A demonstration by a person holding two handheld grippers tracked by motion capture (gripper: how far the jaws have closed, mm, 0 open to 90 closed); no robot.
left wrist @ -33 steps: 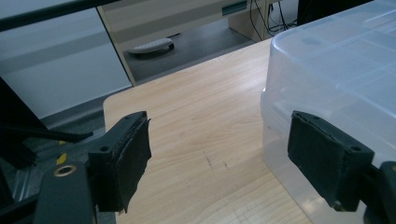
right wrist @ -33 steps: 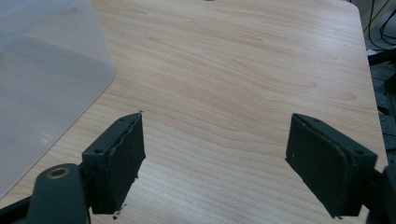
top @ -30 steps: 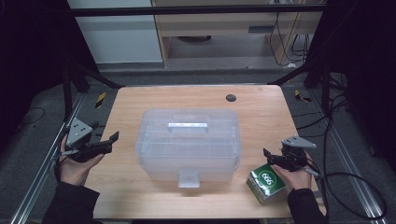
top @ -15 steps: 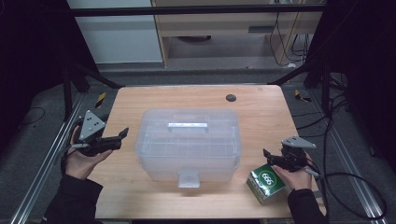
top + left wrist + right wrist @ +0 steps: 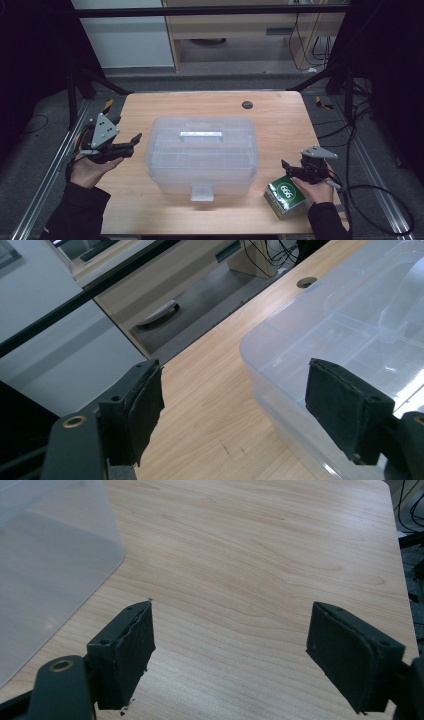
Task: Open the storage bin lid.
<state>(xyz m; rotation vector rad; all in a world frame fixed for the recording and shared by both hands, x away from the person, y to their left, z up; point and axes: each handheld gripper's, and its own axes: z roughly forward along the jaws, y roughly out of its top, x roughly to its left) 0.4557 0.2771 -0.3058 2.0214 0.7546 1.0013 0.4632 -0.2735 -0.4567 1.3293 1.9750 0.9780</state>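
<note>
Translucent plastic makes up the lidded storage box (image 5: 201, 154) at the middle of the wooden table (image 5: 165, 102) in the high view, its handle on top and its latch facing the person. The left gripper (image 5: 131, 142) hovers just off the box's left side, jaws apart, holding nothing. The right gripper (image 5: 288, 167) sits near the table's right edge, next to a green carton (image 5: 284, 196) marked 666.

Left gripper view: both black jaws stand wide apart and empty, the box's corner (image 5: 320, 335) just beyond the right-hand jaw.

Right gripper view: jaws spread wide over bare wood (image 5: 240, 570), nothing between them; the box wall (image 5: 50, 560) lies off to the left.
</note>
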